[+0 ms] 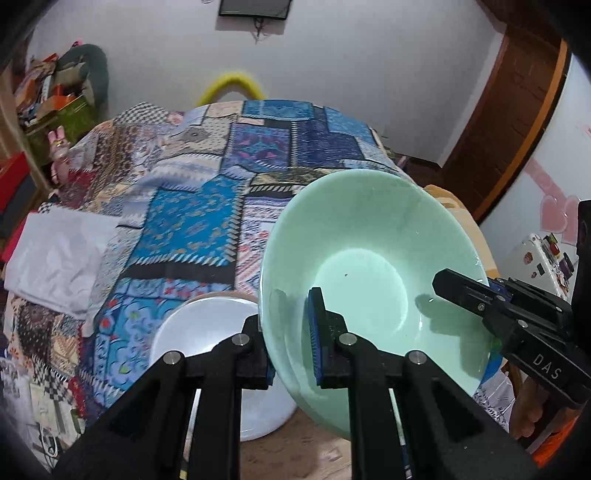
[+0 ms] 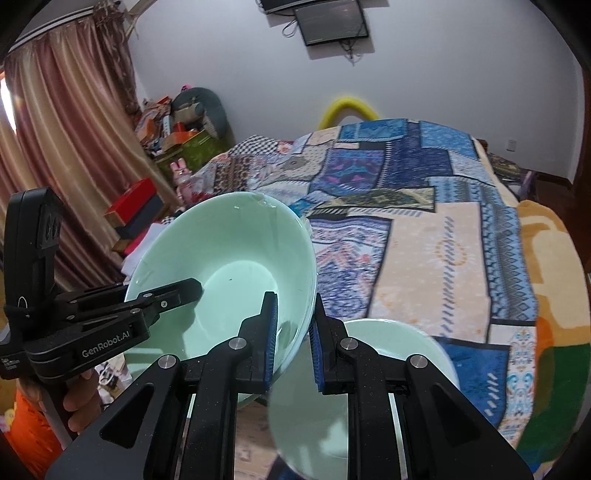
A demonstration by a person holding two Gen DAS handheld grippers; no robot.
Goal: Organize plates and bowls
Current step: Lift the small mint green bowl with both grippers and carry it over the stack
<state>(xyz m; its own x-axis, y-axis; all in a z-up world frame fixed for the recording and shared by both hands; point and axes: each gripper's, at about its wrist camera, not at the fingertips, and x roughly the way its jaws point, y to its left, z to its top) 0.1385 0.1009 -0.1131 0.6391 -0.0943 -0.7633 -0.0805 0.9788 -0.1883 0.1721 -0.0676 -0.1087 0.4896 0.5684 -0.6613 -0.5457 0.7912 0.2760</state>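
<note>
**Item: large green bowl, carried by two claws above the work surface**

Nearest, left wrist view: the left claw (image 1: 291,336) is clamped on the near wall of the green bowl (image 1: 369,236), one blue pad inside the bowl, the other finger outside against the wall. The bowl hangs tilted, mouth toward the camera, clear of anything beneath it.

Opposite side: the right claw (image 2: 293,341) pinches the rim in the same way, one pad inside, one outside. The bowl is thus held at two roughly opposite points on its rim.

Below and just beyond: a white plate (image 1: 207,332) lies under the left claw on a wooden surface, probably the desk; a second green bowl (image 2: 388,376) rests under the right claw.

Handling, by judgement: the bowl looks glazed, hard and stiff, with a glossy surface, so it is likely slippery under narrow pads and liable to chip or break if dropped or knocked on the dishes below. Its size suggests moderate weight, which fits a two-point hold. The rim is the only part thin enough to pinch; opposite holds keep it from swinging. Both claws should release only once it is seated.

Farther: a bed under a patchwork quilt (image 2: 424,206), then a wall-mounted screen (image 2: 332,20).
</note>
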